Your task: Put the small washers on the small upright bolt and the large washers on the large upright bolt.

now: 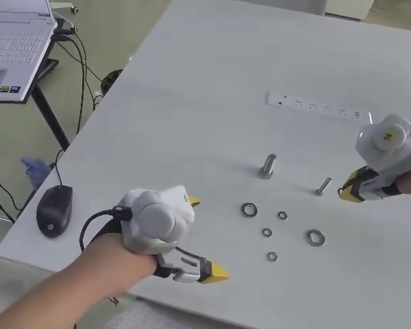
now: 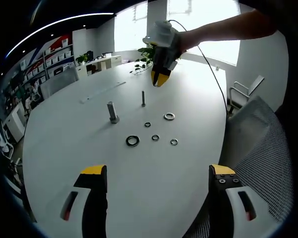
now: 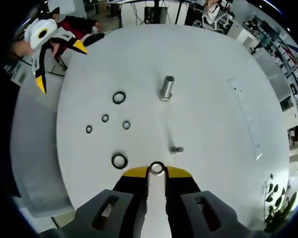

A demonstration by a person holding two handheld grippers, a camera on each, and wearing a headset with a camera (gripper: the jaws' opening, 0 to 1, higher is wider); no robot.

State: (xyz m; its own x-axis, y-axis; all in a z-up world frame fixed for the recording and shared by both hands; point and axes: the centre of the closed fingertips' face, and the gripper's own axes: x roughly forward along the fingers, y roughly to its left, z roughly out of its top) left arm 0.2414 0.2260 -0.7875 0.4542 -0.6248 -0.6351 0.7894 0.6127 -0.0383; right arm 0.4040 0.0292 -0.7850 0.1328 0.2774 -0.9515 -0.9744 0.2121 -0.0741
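Observation:
The large upright bolt and the small upright bolt stand mid-table. Two large washers and three small washers lie flat in front of them. My right gripper hovers just right of the small bolt, shut on a washer pinched at its tips. My left gripper is open near the table's front edge, left of the washers, with nothing between its jaws.
A white power strip lies behind the bolts. A black mouse rests at the table's left edge, and a laptop sits on a stand beyond it. A mesh chair stands beside the table.

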